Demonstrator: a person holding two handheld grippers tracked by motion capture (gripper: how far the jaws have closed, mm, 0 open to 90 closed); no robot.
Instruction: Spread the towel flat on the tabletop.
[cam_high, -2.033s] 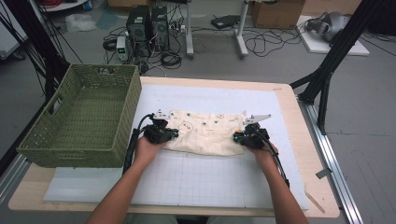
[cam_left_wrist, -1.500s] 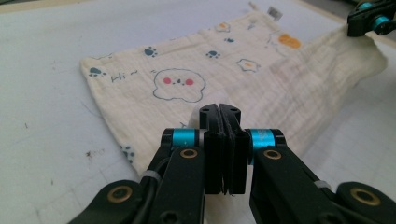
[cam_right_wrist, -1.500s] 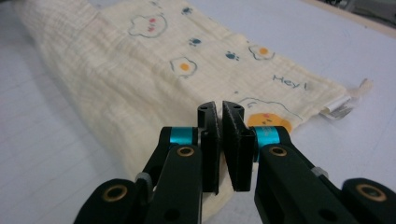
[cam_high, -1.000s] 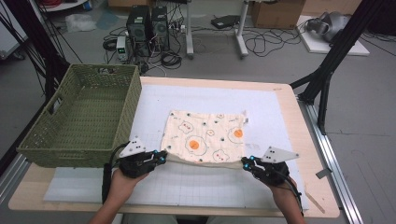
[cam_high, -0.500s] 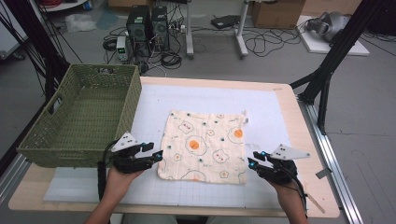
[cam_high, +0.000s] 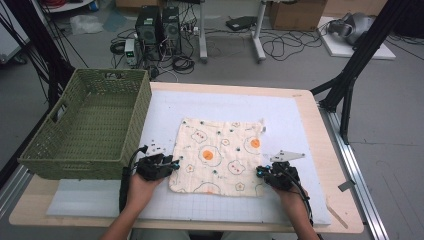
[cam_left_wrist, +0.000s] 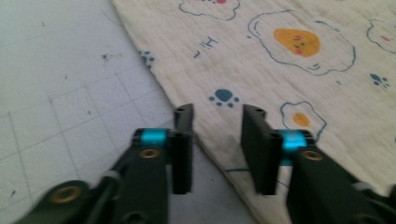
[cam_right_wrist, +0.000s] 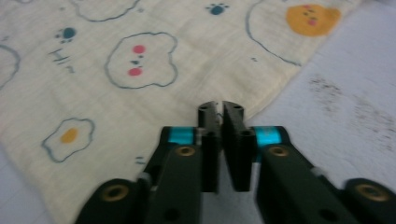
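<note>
We see the cream, egg-printed cotton cloth spread flat on the white mat — thin, limp; best pinched at corners. Left gripper released; right gripper clenched at its edge, perhaps empty.

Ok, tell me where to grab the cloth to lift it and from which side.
Take the cloth by its two near corners, coming in low from the person's side. It lies flat and spread on the mat, so only edges offer a pinch. The left gripper is open at one; the right gripper is at the other.
</note>
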